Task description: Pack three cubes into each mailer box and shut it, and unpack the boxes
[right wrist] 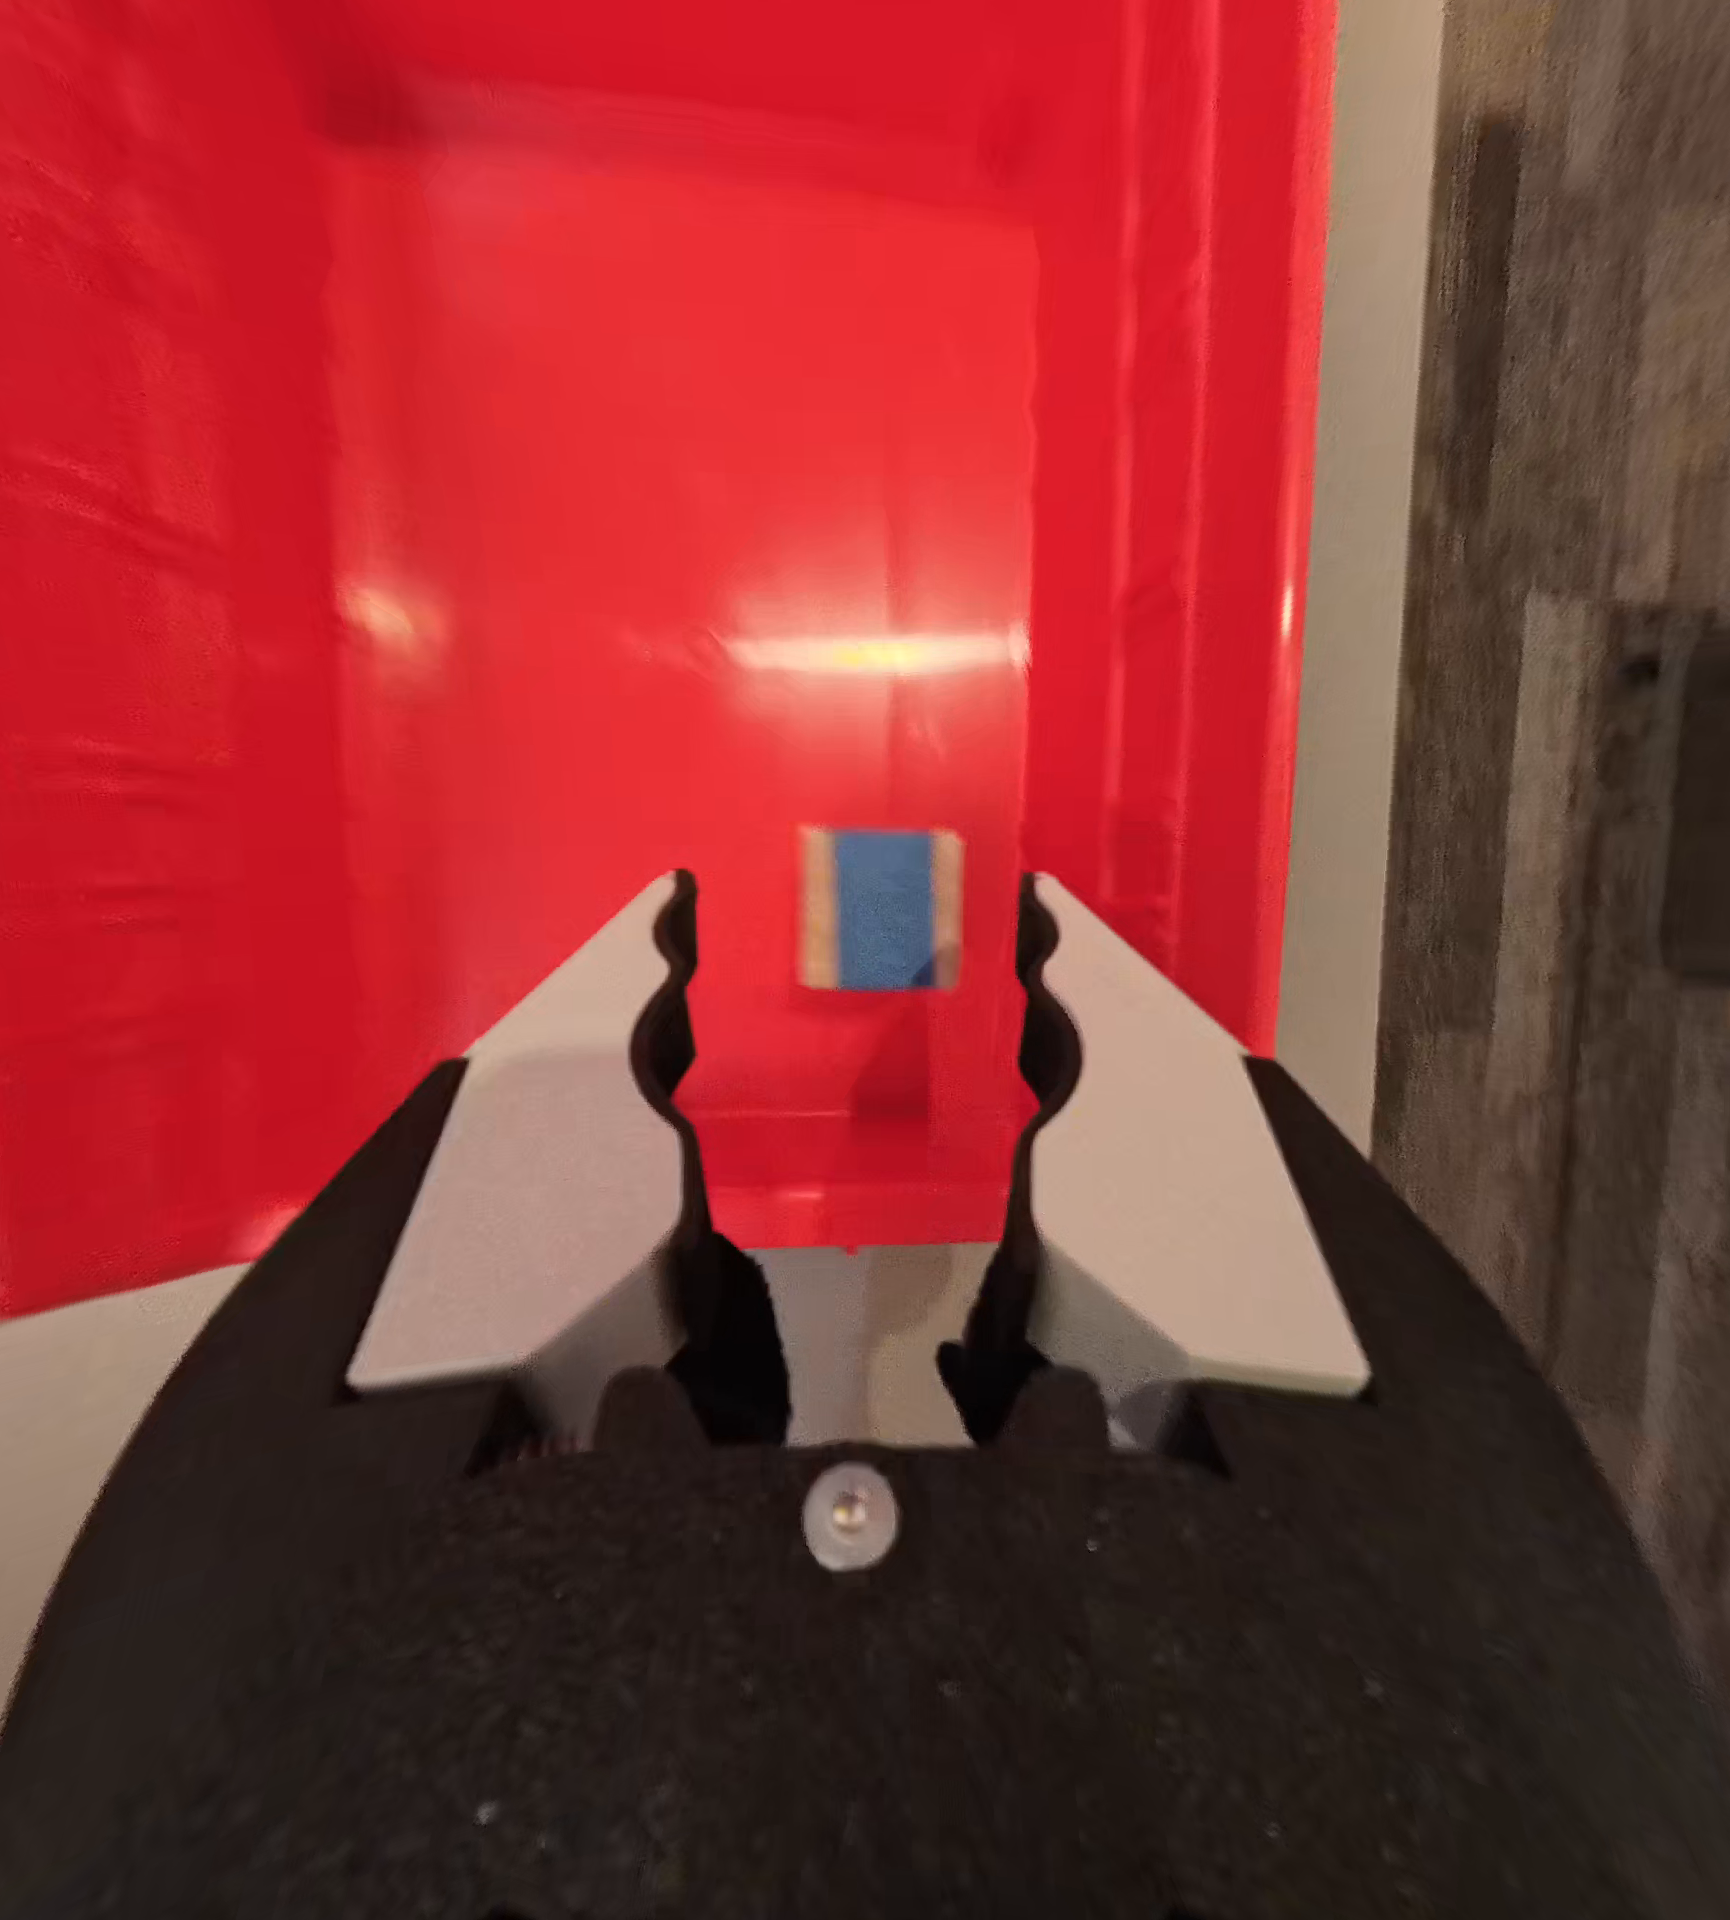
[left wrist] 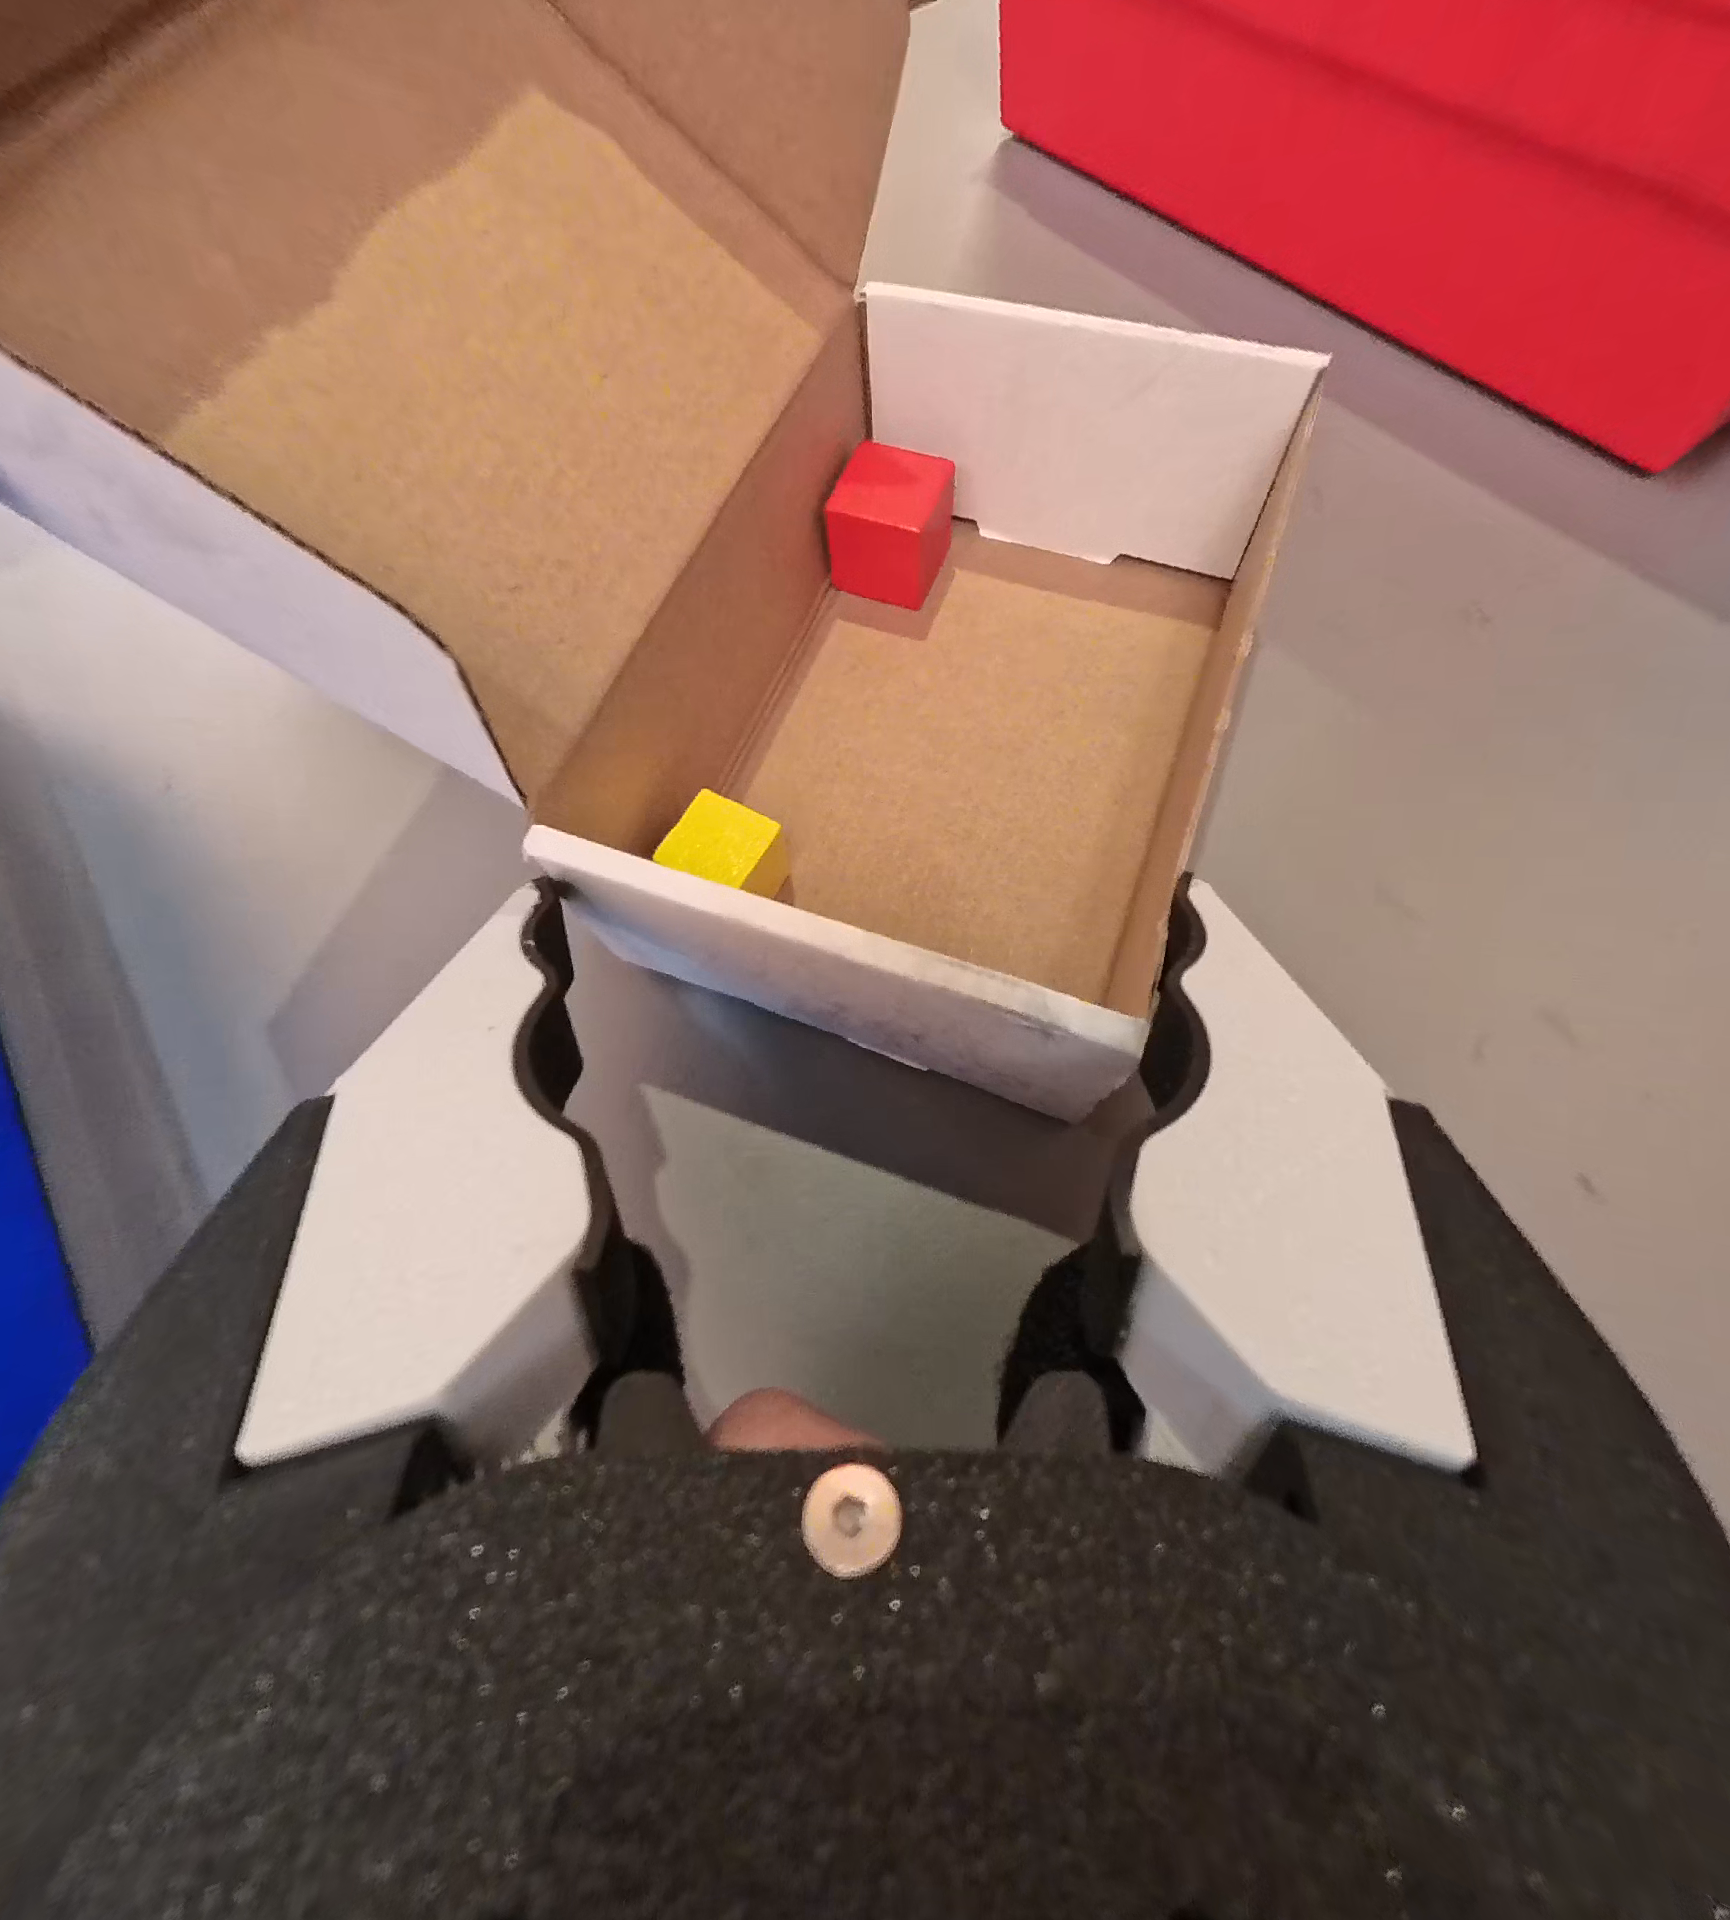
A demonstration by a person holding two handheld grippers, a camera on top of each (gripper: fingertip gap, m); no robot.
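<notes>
Two claws spread wide, left claw [left wrist: 856, 935] flanking mailer box [left wrist: 871, 997] near wall, right claw [right wrist: 856, 894] before blue cube [right wrist: 880, 909].

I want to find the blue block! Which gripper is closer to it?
Right. The right gripper is open and points straight at the blue cube inside the red bin. The left gripper is at the mailer box; no blue cube shows there.
</notes>
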